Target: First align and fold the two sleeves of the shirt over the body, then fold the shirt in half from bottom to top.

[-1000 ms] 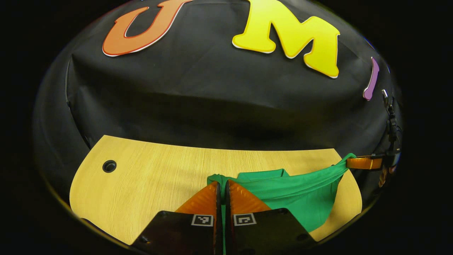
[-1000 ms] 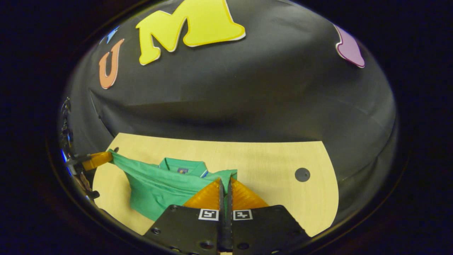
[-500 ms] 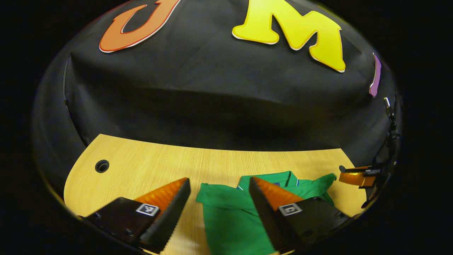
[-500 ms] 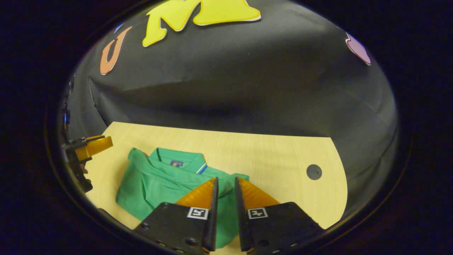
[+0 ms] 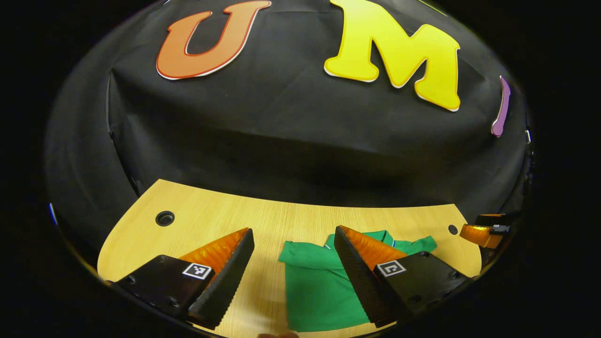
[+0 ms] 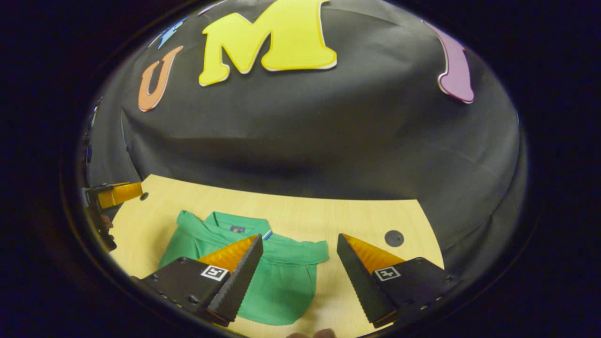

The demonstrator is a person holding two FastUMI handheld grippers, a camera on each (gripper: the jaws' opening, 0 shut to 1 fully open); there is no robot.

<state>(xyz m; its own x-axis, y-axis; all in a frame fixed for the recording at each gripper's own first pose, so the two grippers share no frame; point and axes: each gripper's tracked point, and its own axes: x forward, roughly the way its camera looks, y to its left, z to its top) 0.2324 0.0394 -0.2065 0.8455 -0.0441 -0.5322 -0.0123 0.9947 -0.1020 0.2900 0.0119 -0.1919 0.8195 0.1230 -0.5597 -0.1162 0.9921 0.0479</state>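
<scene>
Light falls from above in both views, warm and fairly dim, and the pale wood counter [image 5: 281, 220] is the brightest surface, evenly lit with no glare. The booth wall behind goes dark, with a deep band of shadow where the cloth meets the counter's far edge. The green shirt [image 6: 277, 277] reads saturated and crisp, its folds casting soft, shallow shadows. The fisheye bends the counter's far edge into an arc and squeezes everything near the rim. At the far left rim of the right gripper view, the left claw [image 6: 117, 193] looks small, stretched and slightly soft. Focus is sharp centrally; no motion blur.
</scene>
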